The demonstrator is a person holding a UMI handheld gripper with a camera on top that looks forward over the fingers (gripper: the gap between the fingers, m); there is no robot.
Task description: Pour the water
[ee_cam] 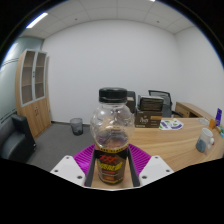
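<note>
The gripper (111,168) has its fingers closed around the bottom of a clear bottle (111,132), pads pressed against both sides, holding it upright. Bottle's up off the wooden desk (180,143), in front of its near edge.

Light wooden desk (178,140) beyond the fingers; on it, a monitor (150,106) and a translucent cup (203,127).

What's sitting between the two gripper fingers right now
In the gripper view, a clear bottle with a white cap and yellow-black label stands upright between the gripper fingers, whose pink pads flank its lower part.
</note>
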